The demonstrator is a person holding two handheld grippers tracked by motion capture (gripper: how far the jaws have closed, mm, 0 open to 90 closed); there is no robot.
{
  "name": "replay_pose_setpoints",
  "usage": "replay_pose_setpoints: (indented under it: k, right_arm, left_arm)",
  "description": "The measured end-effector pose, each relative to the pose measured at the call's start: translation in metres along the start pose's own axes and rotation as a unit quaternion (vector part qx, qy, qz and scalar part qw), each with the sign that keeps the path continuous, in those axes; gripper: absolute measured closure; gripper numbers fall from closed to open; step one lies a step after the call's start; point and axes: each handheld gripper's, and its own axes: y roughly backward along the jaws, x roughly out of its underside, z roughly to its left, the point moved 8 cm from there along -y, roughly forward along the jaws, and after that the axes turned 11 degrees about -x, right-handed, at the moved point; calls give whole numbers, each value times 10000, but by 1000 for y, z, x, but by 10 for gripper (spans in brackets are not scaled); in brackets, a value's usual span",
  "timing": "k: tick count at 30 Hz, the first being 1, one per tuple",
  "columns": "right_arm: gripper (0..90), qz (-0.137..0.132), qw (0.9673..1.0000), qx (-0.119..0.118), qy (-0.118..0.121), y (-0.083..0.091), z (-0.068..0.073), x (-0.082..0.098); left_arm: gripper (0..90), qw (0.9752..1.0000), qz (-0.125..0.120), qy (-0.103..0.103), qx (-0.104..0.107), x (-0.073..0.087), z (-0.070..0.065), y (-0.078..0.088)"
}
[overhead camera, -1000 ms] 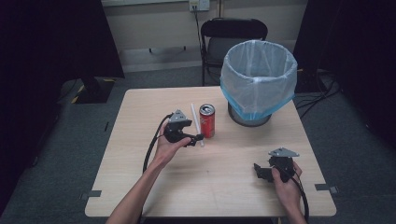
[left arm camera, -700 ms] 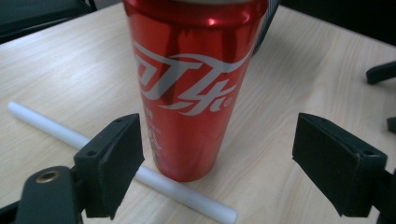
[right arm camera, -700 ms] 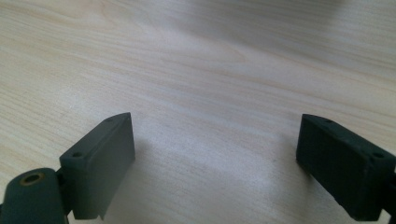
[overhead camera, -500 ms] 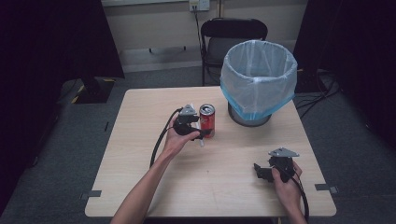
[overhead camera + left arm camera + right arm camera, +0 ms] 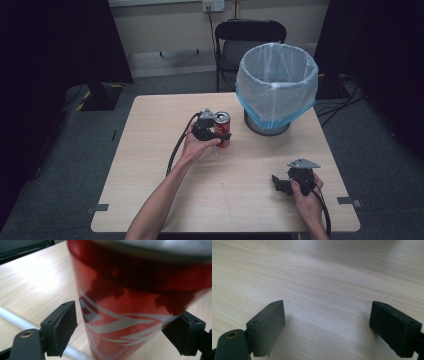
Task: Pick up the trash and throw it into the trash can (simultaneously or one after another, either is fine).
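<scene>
Red aluminium marks the thing in hand: a drink can (image 5: 222, 128) stands upright near the middle of the pale wooden worktop (image 5: 150, 200), just in front of a bin lined with a white bag (image 5: 276, 85). The left gripper (image 5: 220, 136) is at the can, and in the left gripper view the can (image 5: 130, 312) sits squarely between the two black jaws, its long axis vertical and crossing the line between them. The jaws stand wide, one on either side of the can's lower body; the left pad shows a clear gap to the metal, while the right pad lies close against the can's edge, and I cannot tell whether it touches. So the can is bracketed but, by my reading, not yet clamped; closing squarely on the lower half looks like what the coming move needs. A thin white straw (image 5: 15, 318) lies flat on the wood beside the can, passing behind the left jaw. The right gripper (image 5: 280, 184) rests well apart near the front right corner, its jaws wide over bare wood, so the left hand (image 5: 197, 147) is far nearer.
</scene>
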Motion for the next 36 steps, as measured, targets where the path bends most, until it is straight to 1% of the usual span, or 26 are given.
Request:
replay_pose_setpoints:
  k: [2, 3, 4, 6, 8, 9, 13, 14, 16, 19, 20, 21, 22, 23, 24, 28, 29, 30, 32, 33, 36]
  right_arm:
    - [131, 4, 10000, -19, 20, 0, 0, 0]
    - [132, 5, 10000, -24, 37, 0, 0, 0]
    - [133, 4, 10000, -23, 40, 0, 0, 0]
    - [132, 7, 10000, -41, 47, 0, 0, 0]
    - [132, 7, 10000, -45, 55, 0, 1, 0]
    - [132, 7, 10000, -45, 55, 0, 1, 0]
    - [133, 3, 10000, -43, 64, 0, 1, 0]
    - [132, 3, 10000, -44, 67, 0, 1, 0]
    - [132, 3, 10000, -45, 71, 0, 1, 0]
    - [132, 3, 10000, -53, 75, 0, 1, 0]
    - [132, 4, 10000, -56, 78, 0, 1, 0]
    - [132, 6, 10000, -58, 72, 0, 1, 0]
    - [132, 6, 10000, -58, 72, 0, 1, 0]
    - [133, 5, 10000, -59, 70, 0, 1, 0]
    - [132, 4, 10000, -55, 75, 0, 1, 0]
    - [132, 5, 10000, -59, 74, 0, 1, 0]
    - [132, 7, 10000, -58, 68, 0, 1, 0]
    - [132, 7, 10000, -58, 68, 0, 1, 0]
    - [132, 3, 9999, -56, 84, 0, 1, 0]
    - [132, 3, 9999, -56, 84, 0, 1, 0]
    - [132, 6, 10000, -60, 77, 0, 1, 0]
  left_arm:
    - [176, 10000, 31, -11, -9, 1, 0, -2]
    - [184, 10000, 7, 29, -6, 1, 0, -3]
    - [209, 10000, -19, 17, -18, 2, 0, -5]
    - [237, 10000, 6, -9, -22, 2, 0, -6]
    - [313, 10000, -37, -18, -25, 2, -1, -5]
    - [322, 10000, -37, -18, -25, 2, -1, -5]
    - [333, 10000, -52, -42, -62, 1, -1, -6]
    - [333, 9999, -59, -80, -65, 1, 0, -5]
    - [338, 10000, -37, -69, -43, 1, -1, -5]
    - [339, 9999, -101, -61, -18, -2, -3, -2]
    - [338, 9999, -120, -30, -34, -3, -3, -1]
    - [339, 9998, -183, -16, -8, -6, -4, 2]
    - [339, 9998, -183, -16, -8, -6, -4, 2]
    - [339, 9998, -217, -26, 39, -8, -4, 5]
    - [338, 9996, -270, 30, 95, -10, -6, 8]
    - [339, 9995, -303, 17, 129, -13, -8, 13]
    - [339, 9993, -330, 21, 189, -15, -10, 17]
    - [339, 9993, -330, 21, 189, -15, -10, 17]
    - [339, 9989, -403, 50, 251, -20, -13, 24]
    - [339, 9989, -403, 50, 251, -20, -13, 24]
    - [338, 9982, -501, 72, 308, -25, -16, 31]
